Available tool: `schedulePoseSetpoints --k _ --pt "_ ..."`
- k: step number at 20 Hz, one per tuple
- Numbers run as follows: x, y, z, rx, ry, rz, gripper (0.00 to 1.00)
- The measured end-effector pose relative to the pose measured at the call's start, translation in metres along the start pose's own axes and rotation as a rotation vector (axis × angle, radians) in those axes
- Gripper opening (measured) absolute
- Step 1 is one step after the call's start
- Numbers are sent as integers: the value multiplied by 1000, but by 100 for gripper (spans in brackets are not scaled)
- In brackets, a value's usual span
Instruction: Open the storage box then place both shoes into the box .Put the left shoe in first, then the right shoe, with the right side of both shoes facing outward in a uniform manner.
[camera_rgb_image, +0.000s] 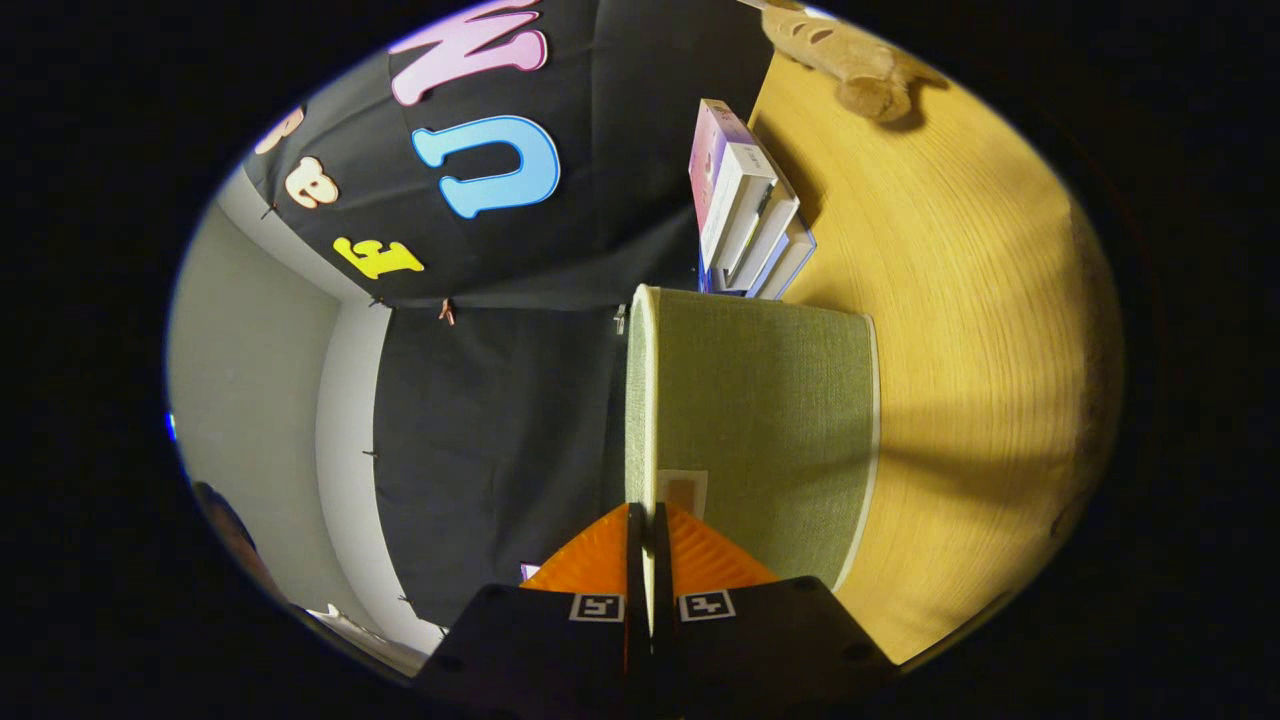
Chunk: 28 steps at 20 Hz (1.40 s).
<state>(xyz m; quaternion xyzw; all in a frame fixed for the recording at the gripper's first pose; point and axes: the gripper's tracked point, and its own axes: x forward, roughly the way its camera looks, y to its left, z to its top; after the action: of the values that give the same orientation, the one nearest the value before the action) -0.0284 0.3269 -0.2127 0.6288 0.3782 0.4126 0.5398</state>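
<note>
Wood-grain tabletop (960, 330) is seen rolled on its side, taking up the whole stretch to the right of the fingers, with a broad soft shadow lying across it beside the box. Black cloth wall (480, 440) is seen opposite it, to the left of the fingers, and a pale plain wall (250, 400) is seen further out past the cloth. Between cloth and tabletop the storage box (770, 420) is found, a grey-green fabric-covered box with pale edging; one broad woven face is turned to the camera, and its lid edge (642, 400) is presented as a thin pale strip running straight away from the fingertips. A small rectangular tab or label patch (684, 492) is seen on the fabric face just ahead of the tips. Beyond the box, a short row of books (745, 215) is stood on the tabletop against the cloth. Further off still, a brown plush toy (850, 55) is laid on the wood. The gripper (648, 520) is held almost fully closed, its two ridged fingers brought nearly together with just a slim gap left, and the thin lid edge is caught in that gap, pressed from both sides.
</note>
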Motion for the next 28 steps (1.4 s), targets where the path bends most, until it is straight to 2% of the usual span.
schedulePoseSetpoints --k 2,7,12,16,20,24,28 --pt "0 21 4 -15 -33 21 5" --pt "10 73 9 -93 -106 -14 5" --pt "43 133 14 -220 -141 -51 5" --pt "92 181 4 -338 -122 -55 7" --pt "146 206 -13 -492 -94 -94 7" --pt "206 207 -31 -581 -59 -159 7" --pt "269 194 -52 -615 -19 -240 8"
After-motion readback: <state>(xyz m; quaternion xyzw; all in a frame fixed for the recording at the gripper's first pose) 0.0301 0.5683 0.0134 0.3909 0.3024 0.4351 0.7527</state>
